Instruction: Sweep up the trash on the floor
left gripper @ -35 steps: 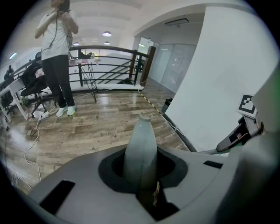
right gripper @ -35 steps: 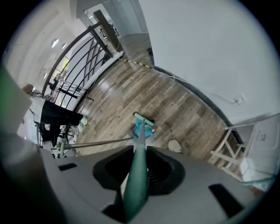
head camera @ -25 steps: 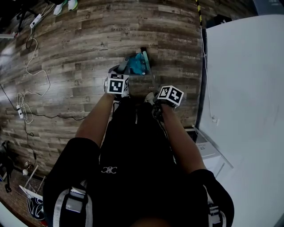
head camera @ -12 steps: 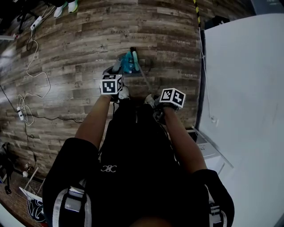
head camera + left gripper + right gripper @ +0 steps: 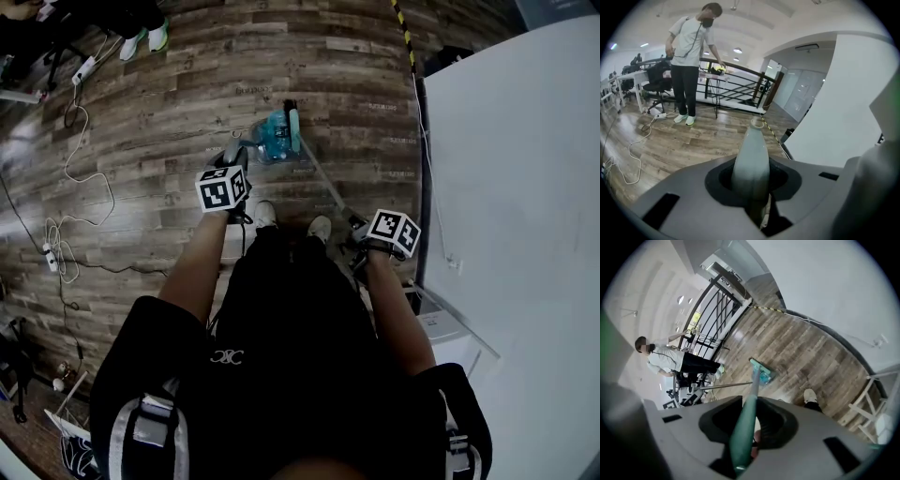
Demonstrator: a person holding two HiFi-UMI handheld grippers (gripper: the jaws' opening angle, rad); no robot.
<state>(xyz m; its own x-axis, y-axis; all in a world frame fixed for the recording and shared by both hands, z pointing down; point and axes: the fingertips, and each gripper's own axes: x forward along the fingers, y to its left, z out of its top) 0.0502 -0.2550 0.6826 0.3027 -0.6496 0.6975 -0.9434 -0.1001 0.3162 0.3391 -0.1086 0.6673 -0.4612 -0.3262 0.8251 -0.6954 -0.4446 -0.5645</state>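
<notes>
Broom teal handle clenched in right claw, left claw grasping grey dustpan handle, wooden floor

Even indoor ceiling light, mild floor glare, strong fisheye bending with dark vignetted corners, nearby parts blurred.

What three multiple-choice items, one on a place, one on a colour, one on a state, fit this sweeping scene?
1. The broom head lies: A) on the wooden floor B) on a table C) in a bin.
2. The broom handle is: A) red B) teal C) yellow.
3. The right gripper is: A) open B) shut on the broom handle C) shut on a cable.
Answers: 1 A, floor shows around it; 2 B, right gripper view shows teal; 3 B, its jaws clamp the handle.
</notes>
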